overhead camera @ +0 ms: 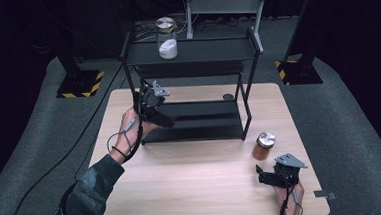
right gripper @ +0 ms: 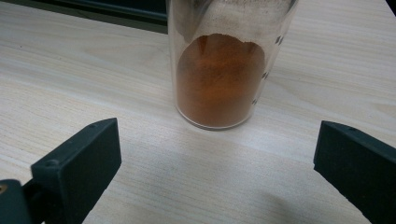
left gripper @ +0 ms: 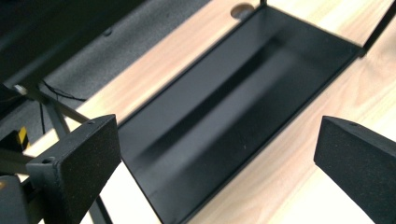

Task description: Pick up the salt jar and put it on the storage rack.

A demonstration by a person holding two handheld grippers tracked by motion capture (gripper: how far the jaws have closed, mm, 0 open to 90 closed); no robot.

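Right hand-held gripper (overhead camera: 261,176), high view: low on the surface (overhead camera: 193,187), near its right front corner, jaws spread, nothing betw. them. Jar of orange powder (overhead camera: 263,146) w/ metal lid stands upright just beyond it, apart from the jaws, close to the front right leg of the black rack (overhead camera: 194,122). Left hand-held gripper (overhead camera: 165,120) held up over the left end of the rack's lower shelf (overhead camera: 199,118), pointing in along it; a hand (overhead camera: 132,125) and dark sleeve behind it. Top shelf (overhead camera: 200,51) carries a 2nd jar (overhead camera: 166,38), clear, w/ white powder in the bottom, upright toward the left end.

Left gripper view: left hand-held gripper (left gripper: 217,161) w/ jaws wide apart, nothing held. Lower shelf (left gripper: 224,107) runs diagonally betw. them, below; light wood of the surface (left gripper: 289,186) on both sides. Round hole (left gripper: 243,9) in the surface at the shelf's far end.

Right gripper view: right hand-held gripper (right gripper: 217,161) w/ jaws spread wide, clear of the glass. Jar (right gripper: 224,65) stands upright on the surface (right gripper: 74,70) straight ahead, centred betw. the jaws but beyond their tips, not touching. Orange powder fills approx. the lower half; dusty film on the glass above. Dark edge of the rack (right gripper: 116,11) behind it at top.
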